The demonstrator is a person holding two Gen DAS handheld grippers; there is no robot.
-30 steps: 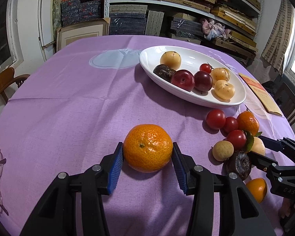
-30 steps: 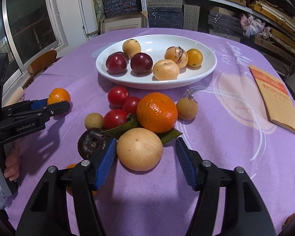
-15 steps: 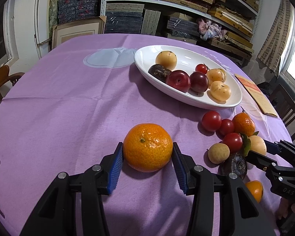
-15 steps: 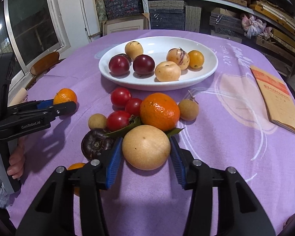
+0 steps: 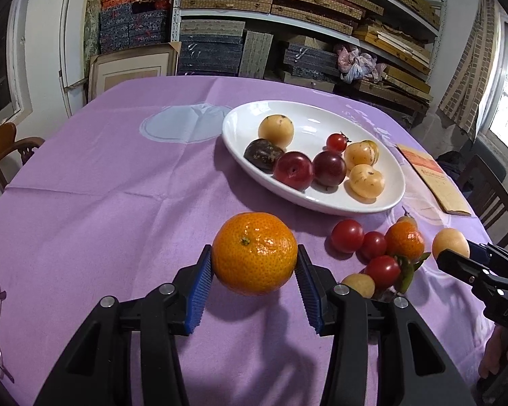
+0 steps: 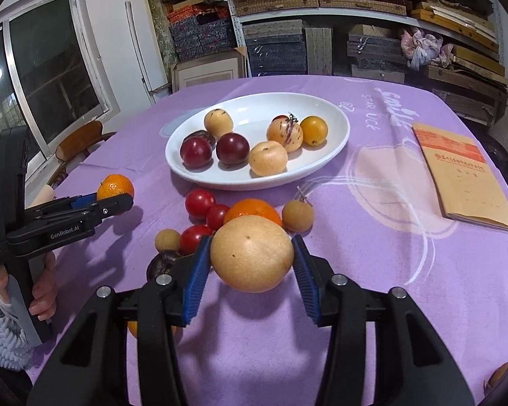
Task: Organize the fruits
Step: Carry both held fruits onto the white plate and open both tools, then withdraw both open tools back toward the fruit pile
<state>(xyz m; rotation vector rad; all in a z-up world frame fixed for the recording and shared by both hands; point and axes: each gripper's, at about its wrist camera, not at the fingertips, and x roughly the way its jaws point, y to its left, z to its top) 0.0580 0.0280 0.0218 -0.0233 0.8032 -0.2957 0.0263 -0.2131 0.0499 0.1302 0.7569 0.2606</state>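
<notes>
1. While the left gripper (image 5: pixel 254 286) hangs above the desk (image 5: pixel 101 203), its blue fingers (image 5: pixel 196 296) squeeze a mandarin orange (image 5: pixel 254 253) from both sides, and the fruit is off the purple cloth.
2. The right gripper (image 6: pixel 250 286) has just been closing, and its fingers (image 6: pixel 194 286) now press a round tan pear (image 6: pixel 251 257) between them, lifted above the pile.
3. A white oval plate (image 6: pixel 321 165) sits further back on the desk with two dark red plums (image 6: pixel 232 148), some yellow fruits and one small tomato.
4. Near the plate, loose on the cloth, lie cherry tomatoes (image 6: pixel 199 203), another orange (image 6: pixel 254 209), two small brown longans (image 6: pixel 297 216) and a dark purple fruit (image 6: pixel 162 264).
5. A tan booklet (image 6: pixel 464 172) lies flat on the right side of the desk.
</notes>
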